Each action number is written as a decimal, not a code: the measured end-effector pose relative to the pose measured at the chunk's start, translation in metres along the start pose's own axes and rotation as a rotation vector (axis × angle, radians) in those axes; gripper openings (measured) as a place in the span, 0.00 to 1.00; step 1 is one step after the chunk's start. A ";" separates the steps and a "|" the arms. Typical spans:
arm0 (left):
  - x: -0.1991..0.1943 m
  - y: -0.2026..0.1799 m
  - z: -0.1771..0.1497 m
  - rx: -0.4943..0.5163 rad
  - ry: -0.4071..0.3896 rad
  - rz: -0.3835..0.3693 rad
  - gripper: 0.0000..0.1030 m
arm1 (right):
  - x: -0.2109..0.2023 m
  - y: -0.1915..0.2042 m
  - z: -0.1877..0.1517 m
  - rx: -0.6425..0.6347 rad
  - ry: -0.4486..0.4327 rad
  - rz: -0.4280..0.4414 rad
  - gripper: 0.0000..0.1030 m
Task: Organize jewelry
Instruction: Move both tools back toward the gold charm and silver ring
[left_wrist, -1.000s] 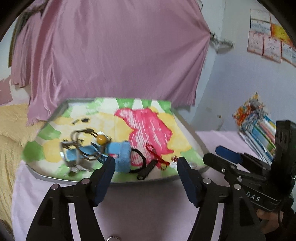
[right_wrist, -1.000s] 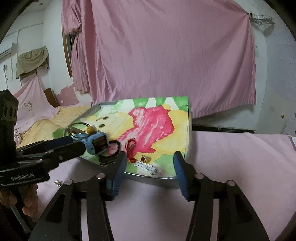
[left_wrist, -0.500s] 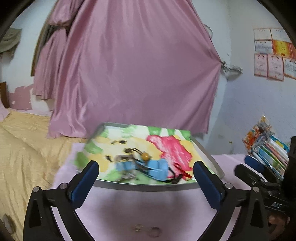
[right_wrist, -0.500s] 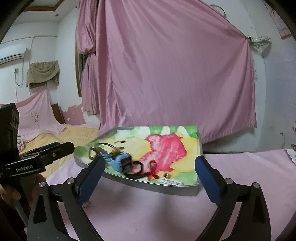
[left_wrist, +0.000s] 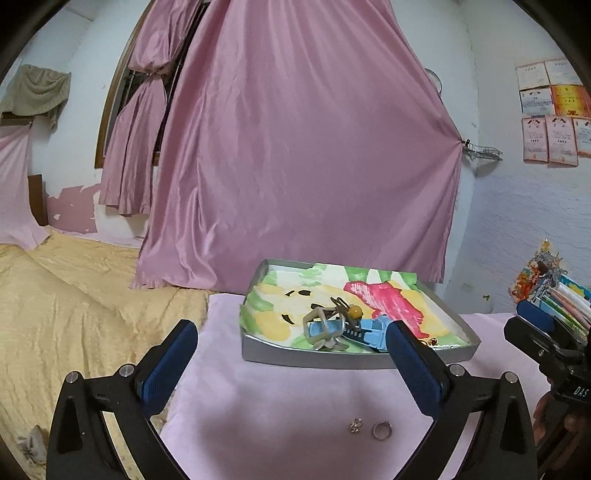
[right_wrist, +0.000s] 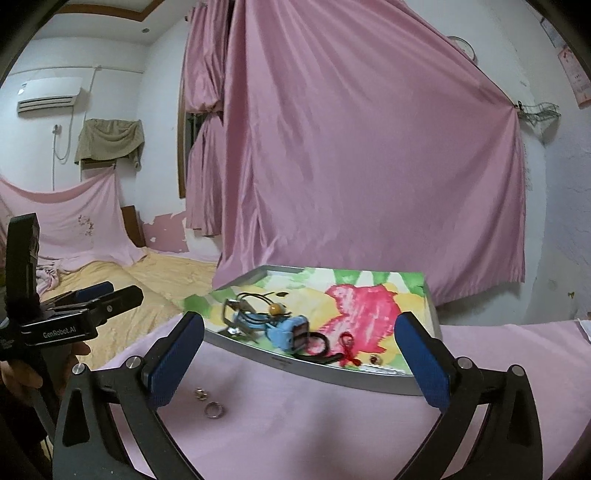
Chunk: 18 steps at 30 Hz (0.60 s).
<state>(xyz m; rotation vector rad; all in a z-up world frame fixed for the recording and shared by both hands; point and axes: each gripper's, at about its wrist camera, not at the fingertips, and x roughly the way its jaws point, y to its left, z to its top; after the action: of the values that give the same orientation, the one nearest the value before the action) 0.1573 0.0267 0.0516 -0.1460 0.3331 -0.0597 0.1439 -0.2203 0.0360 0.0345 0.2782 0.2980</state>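
Both grippers backed off; right finger (left_wrist: 413, 365) hides tray (left_wrist: 332, 356) corner.

Left tongs (left_wrist: 291, 363) and right tongs (right_wrist: 301, 360) both hang level with blue pads spread wide, gripping nothing

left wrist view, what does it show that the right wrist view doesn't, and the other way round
Only the left wrist view shows the stack of colourful books and the wall certificates. Only the right wrist view shows the air conditioner, the red ribbon and the black cord in the tray. Both show the tray, the blue watch, two rings on the pink cloth, and each open hand-held gripper.
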 end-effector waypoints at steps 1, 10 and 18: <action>-0.001 0.002 -0.002 0.000 0.001 0.000 0.99 | -0.001 0.003 -0.001 -0.003 0.001 0.003 0.98; 0.000 0.014 -0.012 0.028 0.062 0.005 0.99 | 0.005 0.020 -0.008 -0.054 0.083 0.047 0.98; 0.015 0.023 -0.018 0.040 0.186 -0.021 0.99 | 0.027 0.027 -0.015 -0.106 0.227 0.085 0.98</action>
<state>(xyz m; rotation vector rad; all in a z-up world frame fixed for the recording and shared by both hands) 0.1664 0.0459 0.0263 -0.1041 0.5157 -0.1014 0.1570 -0.1867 0.0165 -0.0924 0.4870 0.4017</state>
